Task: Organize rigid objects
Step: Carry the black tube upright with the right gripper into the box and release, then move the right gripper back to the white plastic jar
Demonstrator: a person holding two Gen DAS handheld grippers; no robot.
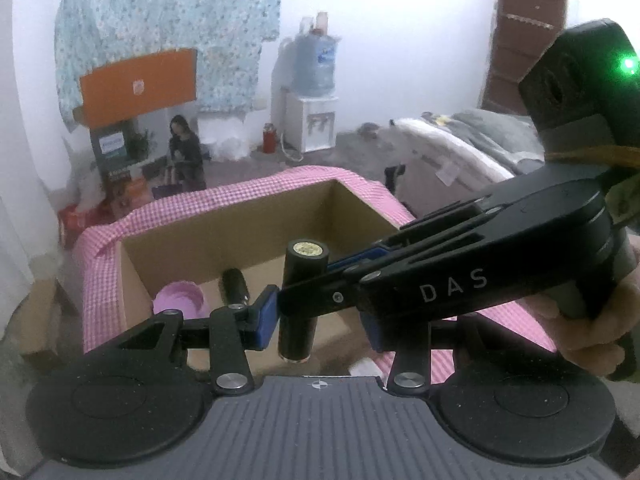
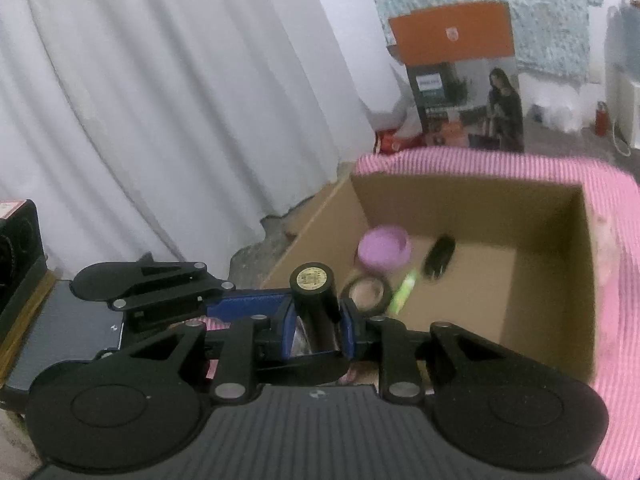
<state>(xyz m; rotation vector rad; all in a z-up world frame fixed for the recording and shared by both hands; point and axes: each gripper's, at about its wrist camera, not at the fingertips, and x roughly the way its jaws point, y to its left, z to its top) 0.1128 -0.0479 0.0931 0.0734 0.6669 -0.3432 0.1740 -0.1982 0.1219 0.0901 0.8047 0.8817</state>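
The box (image 2: 552,280) is your biggest hazard. It sits open in a ring of pink cloth (image 1: 100,280), and I'd guess its light card walls could fold or slide if a claw clips the rim on the way in. The cloth could also snag a finger.

Next, the two claws crowd each other. Your right claw (image 2: 316,320) is clamped on the cylinder (image 2: 314,280), with a blue pad pressed on each side. It holds the cylinder upright in the air over the near side of the box.

Your left claw (image 1: 318,322) straddles the same spot, and one pad sits right against the cylinder. The other pad is hidden behind the right claw, so I cannot tell whether the left claw is gripping or only standing around it. If the hands part out of step, the cylinder may twist in the pads or get knocked loose.

The bowl (image 2: 384,250) lies at the far left of the box floor. A cylinder dropped from this height could hit it and bounce.

The cylinder is smooth and round, and it is gripped low on its body. It may tip or slip, and it will roll if you set it down tilted.

The black tube (image 2: 439,258), tape (image 2: 368,292) and pen (image 2: 404,292) lie close together on the floor below. Landing on any of them would leave the cylinder unstable.
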